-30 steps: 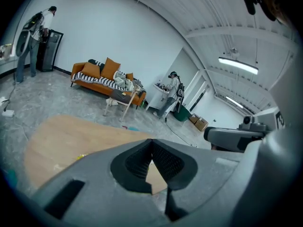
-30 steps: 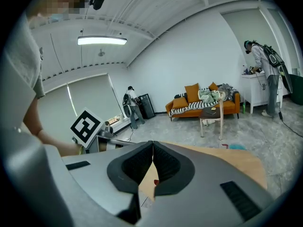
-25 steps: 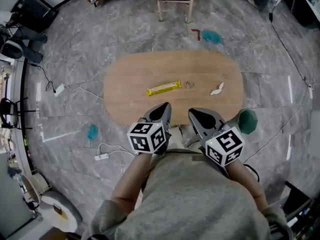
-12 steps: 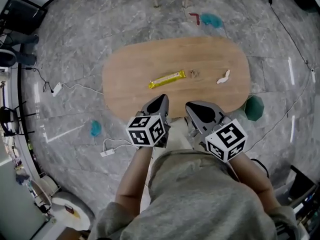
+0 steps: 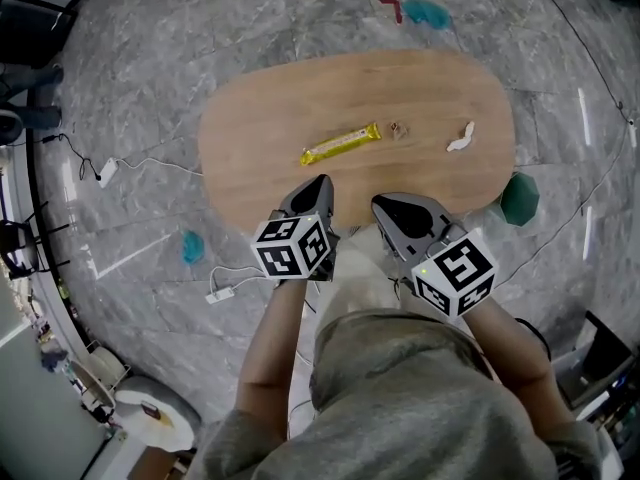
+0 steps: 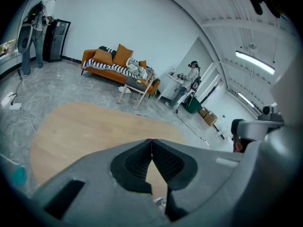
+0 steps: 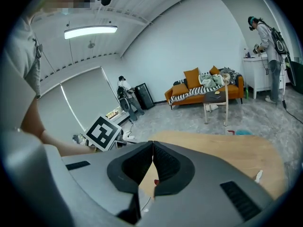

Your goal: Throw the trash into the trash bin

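Holding both tools at the near edge of the bench (image 5: 260,118), we see the left hand-held gripper (image 5: 321,182) with its jaws pressed together and nothing between them; the right hand-held gripper (image 5: 384,204) is just beside it, also closed tight and empty. Trash is on the bench, untouched: a yellow wrapper (image 5: 340,145) lies near the bench middle, just beyond the left tool's tip. A small brown scrap (image 5: 398,129) sits just right of the wrapper. A white scrap (image 5: 461,138) lies toward the bench's right end, apart from both. The green trash bin (image 5: 520,198) stands on the floor against the bench's near right corner. A white power strip (image 5: 219,295) with its cable lies on the floor off the bench's near left side.
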`<state>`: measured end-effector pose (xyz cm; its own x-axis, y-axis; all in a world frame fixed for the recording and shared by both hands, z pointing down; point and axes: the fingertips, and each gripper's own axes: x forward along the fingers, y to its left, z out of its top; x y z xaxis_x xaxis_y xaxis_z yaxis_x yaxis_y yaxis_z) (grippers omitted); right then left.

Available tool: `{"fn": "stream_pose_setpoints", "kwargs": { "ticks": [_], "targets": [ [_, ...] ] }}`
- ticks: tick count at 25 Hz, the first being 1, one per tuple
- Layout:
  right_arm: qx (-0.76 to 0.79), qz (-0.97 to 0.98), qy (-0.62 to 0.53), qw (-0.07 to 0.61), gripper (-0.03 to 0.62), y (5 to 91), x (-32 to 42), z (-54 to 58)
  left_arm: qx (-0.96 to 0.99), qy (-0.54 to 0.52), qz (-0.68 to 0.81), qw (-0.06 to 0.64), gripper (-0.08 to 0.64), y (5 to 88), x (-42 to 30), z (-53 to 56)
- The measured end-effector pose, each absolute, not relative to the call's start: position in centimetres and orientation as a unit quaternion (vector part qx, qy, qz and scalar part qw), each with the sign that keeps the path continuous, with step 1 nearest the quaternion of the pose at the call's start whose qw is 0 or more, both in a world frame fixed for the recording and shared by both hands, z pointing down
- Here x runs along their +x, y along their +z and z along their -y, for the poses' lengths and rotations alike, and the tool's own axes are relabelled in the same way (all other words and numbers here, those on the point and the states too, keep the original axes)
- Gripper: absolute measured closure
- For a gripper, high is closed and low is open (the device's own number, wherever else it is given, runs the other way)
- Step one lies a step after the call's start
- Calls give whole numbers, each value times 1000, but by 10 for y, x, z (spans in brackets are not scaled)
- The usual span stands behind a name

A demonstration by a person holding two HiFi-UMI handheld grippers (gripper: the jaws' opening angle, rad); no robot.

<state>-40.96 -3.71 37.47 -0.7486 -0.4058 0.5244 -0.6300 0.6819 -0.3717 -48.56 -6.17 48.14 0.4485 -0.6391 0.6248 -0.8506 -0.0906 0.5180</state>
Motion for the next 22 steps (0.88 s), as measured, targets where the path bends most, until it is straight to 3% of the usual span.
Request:
{"fn": "stream_pose_setpoints", "kwargs": {
  "ticks": [22],
  "targets": [
    [280, 874, 317, 240, 583, 452, -429, 61, 717, 187, 502, 445, 548, 594, -513, 94]
  ]
}}
